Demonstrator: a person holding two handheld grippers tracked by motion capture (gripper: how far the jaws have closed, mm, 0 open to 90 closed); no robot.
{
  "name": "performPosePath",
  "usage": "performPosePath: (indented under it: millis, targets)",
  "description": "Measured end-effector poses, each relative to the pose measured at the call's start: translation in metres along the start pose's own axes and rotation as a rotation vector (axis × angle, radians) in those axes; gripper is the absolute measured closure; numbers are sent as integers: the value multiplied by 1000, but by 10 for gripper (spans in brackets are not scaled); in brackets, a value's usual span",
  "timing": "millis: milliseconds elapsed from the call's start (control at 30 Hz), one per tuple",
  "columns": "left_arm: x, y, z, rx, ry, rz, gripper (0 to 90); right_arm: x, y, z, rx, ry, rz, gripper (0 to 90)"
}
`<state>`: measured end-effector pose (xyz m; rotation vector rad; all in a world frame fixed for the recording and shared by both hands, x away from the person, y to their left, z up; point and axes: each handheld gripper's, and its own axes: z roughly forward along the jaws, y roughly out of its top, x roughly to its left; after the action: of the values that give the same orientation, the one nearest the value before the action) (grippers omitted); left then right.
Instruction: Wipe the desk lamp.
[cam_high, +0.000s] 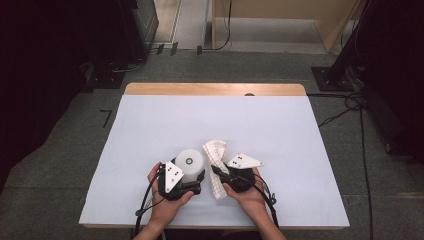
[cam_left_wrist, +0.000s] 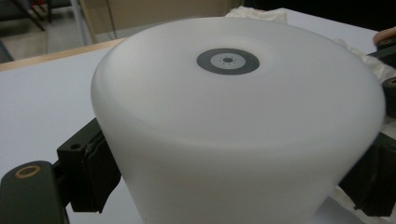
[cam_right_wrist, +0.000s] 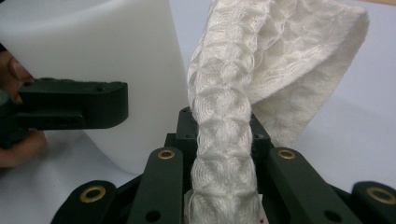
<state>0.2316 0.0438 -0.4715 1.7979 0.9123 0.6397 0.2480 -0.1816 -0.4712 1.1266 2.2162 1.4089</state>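
Observation:
A white frosted plastic cup (cam_high: 190, 161) lies tilted near the table's front, its base with a grey disc (cam_left_wrist: 228, 61) turned up. My left gripper (cam_high: 192, 176) is shut on its sides; one black pad (cam_left_wrist: 95, 165) presses the wall at the left of the left gripper view. Just right of the cup, my right gripper (cam_high: 218, 173) is shut on a folded white textured cloth (cam_high: 215, 150). In the right gripper view the cloth (cam_right_wrist: 224, 116) rises from between my jaws and droops to the right, beside the cup (cam_right_wrist: 107, 42). The left gripper's jaw (cam_right_wrist: 74, 109) lies against the cup there.
The table is covered by a white sheet (cam_high: 165, 125), with a wooden strip (cam_high: 215, 89) along its far edge. Black stands and cables (cam_high: 350, 107) stand on the grey floor to the right and left of the table.

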Motion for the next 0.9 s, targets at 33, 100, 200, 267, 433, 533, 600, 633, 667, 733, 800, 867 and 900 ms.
performPosePath:
  millis: [33,100,200,267,433,533,600,633,667,733,800,867,900]
  targets:
    - [0,0,0,0,0,0,87,0,0,0,0,0,0,746]
    - [8,2,-2,-24,-53,-8,88,1,-1,3,7,6,-1,746]
    - [18,10,-8,-72,-157,7,89,9,-6,12,44,16,-2,748]
    - [22,12,-9,-76,-173,21,89,14,-6,14,41,21,-9,749]
    - [27,9,-8,-57,-204,35,89,19,5,2,-30,34,-25,750]
    - [26,9,-7,-56,-214,40,89,25,19,-18,-127,43,-69,750]
    - [26,10,-7,-62,-220,36,89,25,21,-21,-137,47,-77,750]
    - [26,10,-7,-63,-221,38,89,25,21,-21,-133,49,-79,750]
    - [27,10,-7,-65,-222,39,89,24,19,-19,-122,51,-78,749]
    - [29,11,-8,-74,-228,33,89,20,13,-11,-80,51,-63,750]
    - [30,11,-8,-77,-230,21,89,15,3,4,-9,36,-38,750]
    - [30,11,-8,-73,-227,27,89,13,-3,11,33,32,-41,750]
    - [30,10,-8,-70,-228,29,89,13,-5,12,39,32,-41,750]
